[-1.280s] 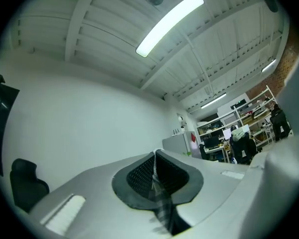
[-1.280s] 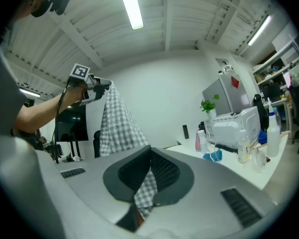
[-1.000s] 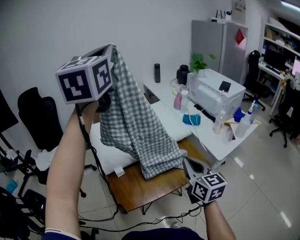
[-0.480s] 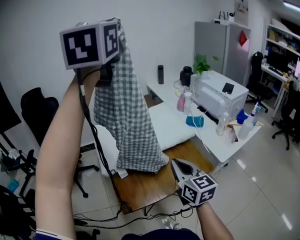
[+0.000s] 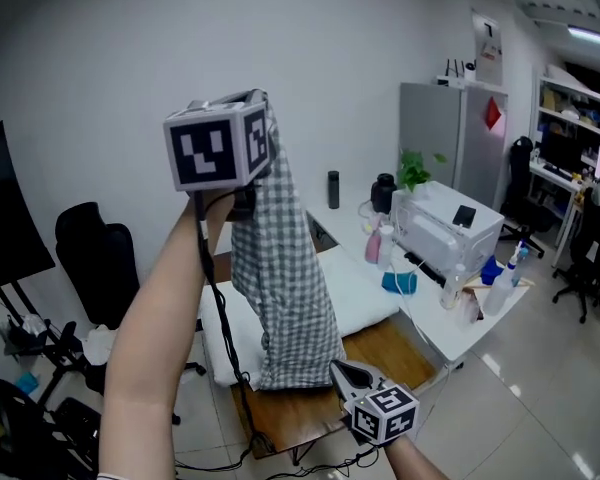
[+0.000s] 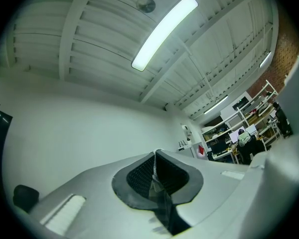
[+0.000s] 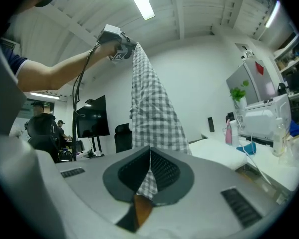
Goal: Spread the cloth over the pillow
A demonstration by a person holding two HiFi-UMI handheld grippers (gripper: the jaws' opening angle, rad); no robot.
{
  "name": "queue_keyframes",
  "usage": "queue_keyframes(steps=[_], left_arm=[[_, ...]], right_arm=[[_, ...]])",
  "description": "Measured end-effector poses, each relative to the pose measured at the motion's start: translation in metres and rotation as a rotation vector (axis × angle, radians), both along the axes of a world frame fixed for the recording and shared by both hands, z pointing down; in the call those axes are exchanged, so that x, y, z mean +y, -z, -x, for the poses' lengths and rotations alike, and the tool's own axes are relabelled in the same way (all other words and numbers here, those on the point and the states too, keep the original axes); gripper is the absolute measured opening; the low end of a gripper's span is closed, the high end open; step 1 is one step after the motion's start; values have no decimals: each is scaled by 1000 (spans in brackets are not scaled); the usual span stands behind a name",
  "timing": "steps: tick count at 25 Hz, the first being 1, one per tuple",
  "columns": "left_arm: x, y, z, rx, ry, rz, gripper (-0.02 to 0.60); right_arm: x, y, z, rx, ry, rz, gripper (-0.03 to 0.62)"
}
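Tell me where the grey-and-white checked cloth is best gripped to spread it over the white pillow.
Grip the grey-and-white checked cloth probably at two corners of one edge, from the near side. It hangs limp and narrow by the white pillow; the left gripper pinches its top, the right gripper its bottom hem.

The hanging checked cloth [image 5: 285, 268] hides the middle of the white pillow [image 5: 365, 288] and the near part of the wooden desk [image 5: 385, 346] in the head view. The left gripper [image 6: 156, 171] view shows only a thin strip of that cloth in the jaws; the rest drops past the bottom edge. The black screen [image 5: 10, 203] is cut by the left edge. Any print on the pink bottle [image 5: 373, 243] is too small to read.
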State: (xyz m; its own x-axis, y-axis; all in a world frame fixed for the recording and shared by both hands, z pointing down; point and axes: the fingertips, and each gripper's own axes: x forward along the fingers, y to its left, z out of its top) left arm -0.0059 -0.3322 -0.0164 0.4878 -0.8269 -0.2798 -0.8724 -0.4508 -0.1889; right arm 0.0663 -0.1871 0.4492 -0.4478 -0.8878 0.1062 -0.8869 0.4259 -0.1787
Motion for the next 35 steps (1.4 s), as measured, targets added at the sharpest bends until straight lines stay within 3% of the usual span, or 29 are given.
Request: queue_keyframes(steps=[5,12,18,22,29,30,33,35], left_arm=[[0,16,-4,6,-11,-10,14],[7,55,-14,-8,5,-59,13],[18,80,-26,-21,3,-91,12],[31,100,-36,-14,-31,-136,13],[33,115,-28,-23,0,-151,13],[34,118,-25,-21,4,-160,13],[37,120,-21,-19,5,-158,13],[37,117,-19,-26,10,-156,13]], right_arm=[[-9,3,10,-14,5,9,23],[-18,5,27,-17,-11,16,193],[-31,-6,47,1,-34,42,262],[-43,-6,55,7,-111,43,262],[-33,15,75,63,-216,-28,264],[-34,13,75,70,-230,-23,293],[-47,-4,63,80,-284,8,296],[-50,-10,51,74,-301,18,242]])
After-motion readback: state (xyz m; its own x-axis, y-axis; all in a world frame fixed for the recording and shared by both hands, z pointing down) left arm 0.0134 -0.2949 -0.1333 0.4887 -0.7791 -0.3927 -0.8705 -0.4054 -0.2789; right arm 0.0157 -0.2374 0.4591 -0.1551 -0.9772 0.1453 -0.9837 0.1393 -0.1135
